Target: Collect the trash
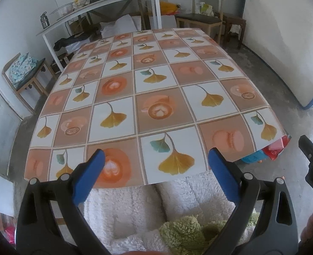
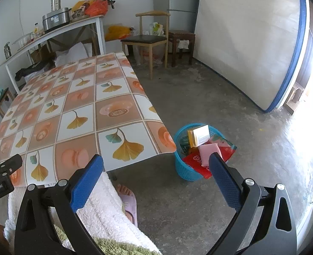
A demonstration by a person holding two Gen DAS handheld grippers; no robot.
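A blue plastic basket (image 2: 185,171) stands on the floor by the table's near right corner. It holds a yellow-white box (image 2: 199,135), a pink packet (image 2: 208,151), a red wrapper (image 2: 195,161) and other trash. The basket also peeks out under the table corner in the left wrist view (image 1: 252,159). The table (image 1: 156,97) has a patterned cloth with nothing on it. My left gripper (image 1: 156,161) is open and empty over the table's near edge. My right gripper (image 2: 156,165) is open and empty, above the floor just left of the basket.
A white side table (image 1: 105,6) with a metal pot and bags stands at the back wall. Wooden chairs (image 1: 201,21) stand around. A mattress (image 2: 245,48) leans on the right wall. The person's fluffy white clothing (image 2: 101,208) and slippered foot (image 2: 129,204) are below the grippers.
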